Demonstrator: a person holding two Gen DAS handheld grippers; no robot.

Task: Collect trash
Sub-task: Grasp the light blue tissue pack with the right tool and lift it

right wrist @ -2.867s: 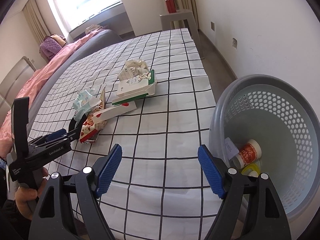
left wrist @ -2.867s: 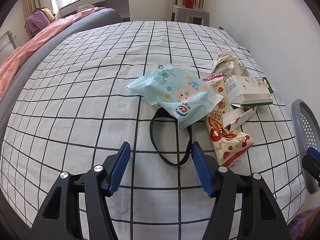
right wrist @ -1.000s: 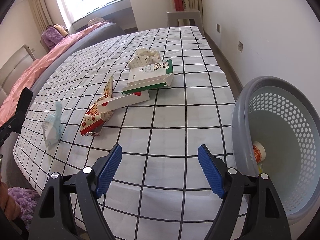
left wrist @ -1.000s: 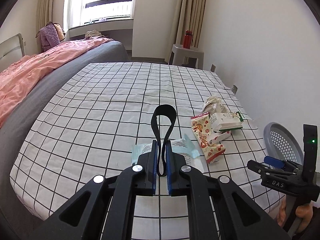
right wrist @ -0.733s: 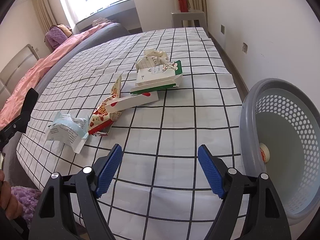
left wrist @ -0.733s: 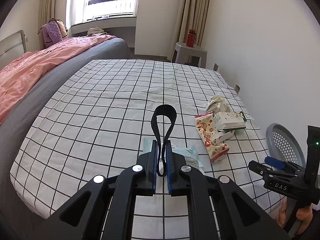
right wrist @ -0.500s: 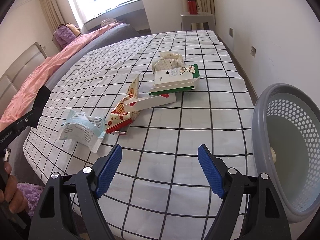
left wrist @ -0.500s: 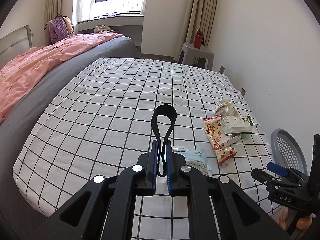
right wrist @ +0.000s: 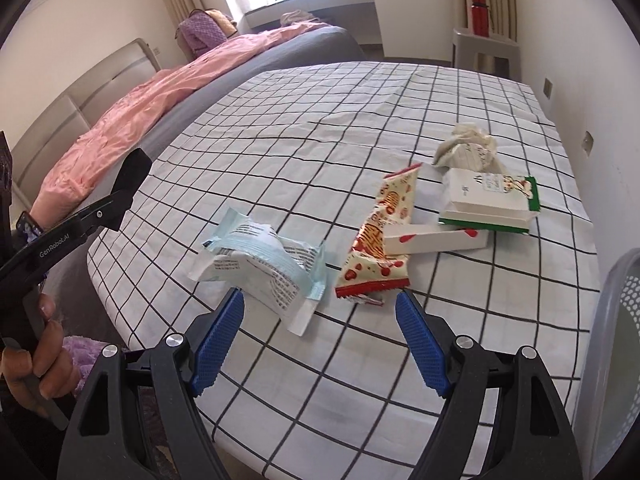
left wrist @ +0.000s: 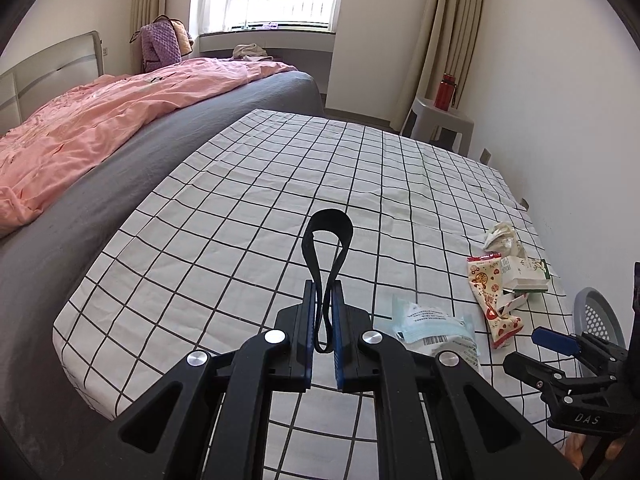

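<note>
A black band (left wrist: 327,240) is held pinched in the left gripper (left wrist: 321,312), the right gripper (right wrist: 319,336) is spread empty, and the wrappers (right wrist: 264,268) and boxes (right wrist: 490,196) are left near the bed's (right wrist: 320,112) basket-side (right wrist: 618,320) edge, uncollected.

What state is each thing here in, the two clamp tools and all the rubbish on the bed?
left gripper: shut on the black band
black band: pinched, loop sticking up
right gripper: open, empty
blue wrapper: crumpled, lying on the sheet
red snack bag: lying flat
green-edged box: lying flat
basket: beside the bed
</note>
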